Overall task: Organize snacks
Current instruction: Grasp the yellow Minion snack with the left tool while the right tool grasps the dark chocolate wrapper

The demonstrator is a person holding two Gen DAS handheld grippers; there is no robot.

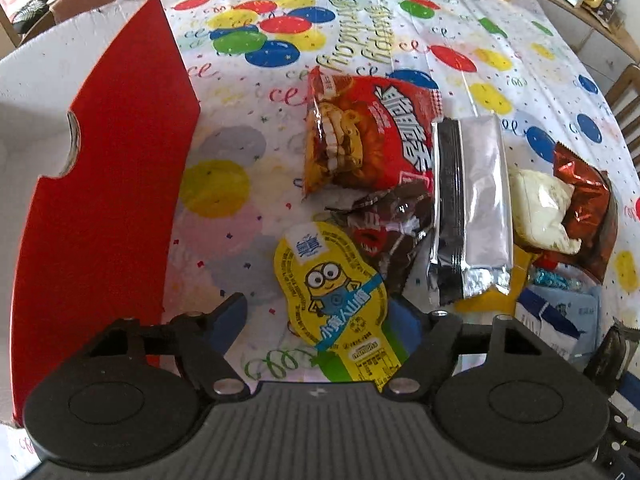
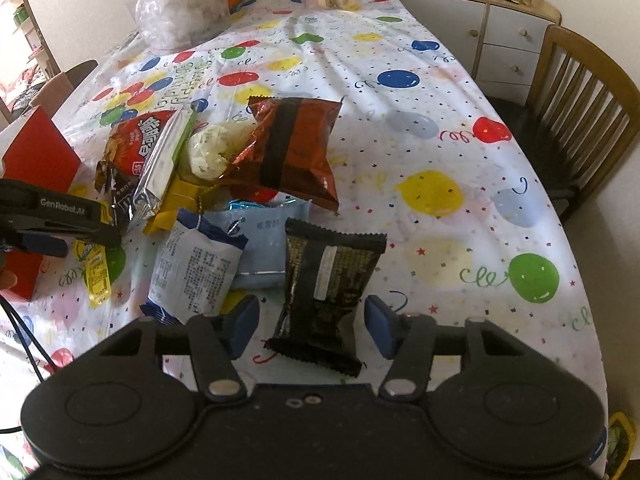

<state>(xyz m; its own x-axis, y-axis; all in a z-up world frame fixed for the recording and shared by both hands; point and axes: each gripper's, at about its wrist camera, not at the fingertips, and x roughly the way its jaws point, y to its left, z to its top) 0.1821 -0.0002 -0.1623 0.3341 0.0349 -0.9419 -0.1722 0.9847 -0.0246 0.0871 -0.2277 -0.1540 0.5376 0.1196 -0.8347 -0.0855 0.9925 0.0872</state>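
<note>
A yellow minion-print snack packet lies on the balloon-print tablecloth between the wide-apart fingers of my left gripper, which is open; the packet's edge covers part of the right finger. A red-and-white box stands open just left of it. My right gripper is open too, its blue fingertips on either side of a black snack packet lying flat. The left gripper shows at the left edge of the right wrist view, above the yellow packet.
A pile of snacks sits mid-table: red bag, silver packet, brown candy bag, white packet, brown foil bag, blue-white packet, light blue packet. Plastic bags at the far end. A wooden chair stands at the right.
</note>
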